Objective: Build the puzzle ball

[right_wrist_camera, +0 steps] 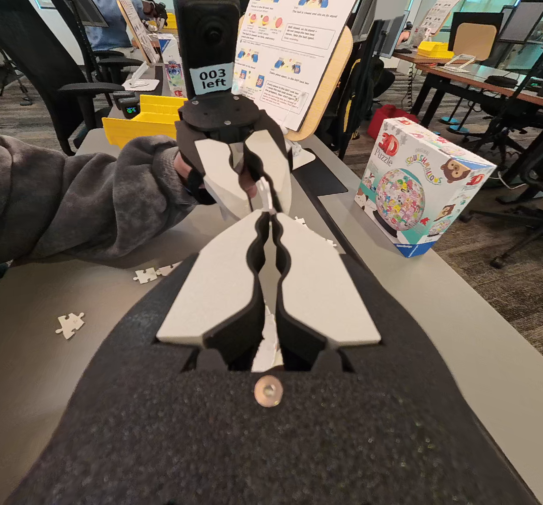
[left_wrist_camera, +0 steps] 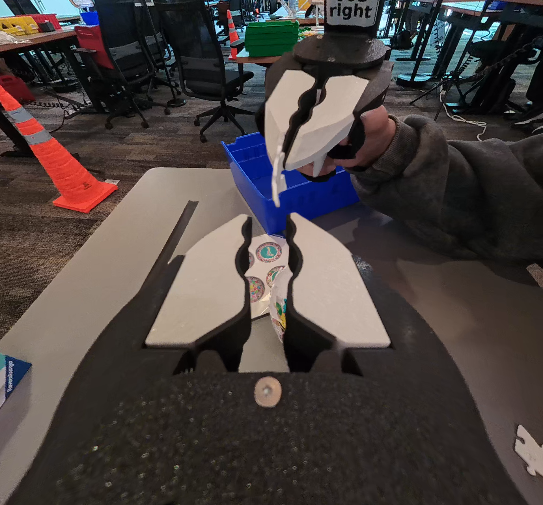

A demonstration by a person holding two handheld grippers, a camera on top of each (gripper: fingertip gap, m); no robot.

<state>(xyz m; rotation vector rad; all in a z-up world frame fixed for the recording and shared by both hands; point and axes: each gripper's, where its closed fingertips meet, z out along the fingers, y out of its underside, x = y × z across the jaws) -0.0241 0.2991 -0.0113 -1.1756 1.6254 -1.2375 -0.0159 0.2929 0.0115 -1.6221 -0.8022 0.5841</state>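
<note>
My left gripper (left_wrist_camera: 269, 220) is open over the grey table (left_wrist_camera: 117, 255). A colourful curved puzzle piece (left_wrist_camera: 279, 308) rests against its right finger, and the left pad stands clear of it. My right gripper (right_wrist_camera: 269, 216) is shut on a white puzzle piece (right_wrist_camera: 269, 341), which sticks out past its fingertips (right_wrist_camera: 266, 194). In the left wrist view the right gripper (left_wrist_camera: 286, 161) hangs tip-down just above and beyond my left fingertips, with the white piece (left_wrist_camera: 277, 179) hanging below it. In the right wrist view the left gripper (right_wrist_camera: 258, 208) faces mine tip to tip, its fingers apart.
A blue bin (left_wrist_camera: 293, 197) stands behind the grippers. A sheet of round stickers (left_wrist_camera: 267, 252) lies under the left jaws. The puzzle box (right_wrist_camera: 420, 185) stands at the right. Loose white pieces (right_wrist_camera: 145, 274) (right_wrist_camera: 69, 324) lie on the table. An instruction board (right_wrist_camera: 293, 35) and a yellow bin (right_wrist_camera: 147, 126) are behind. My left and right fingertips are right by each other.
</note>
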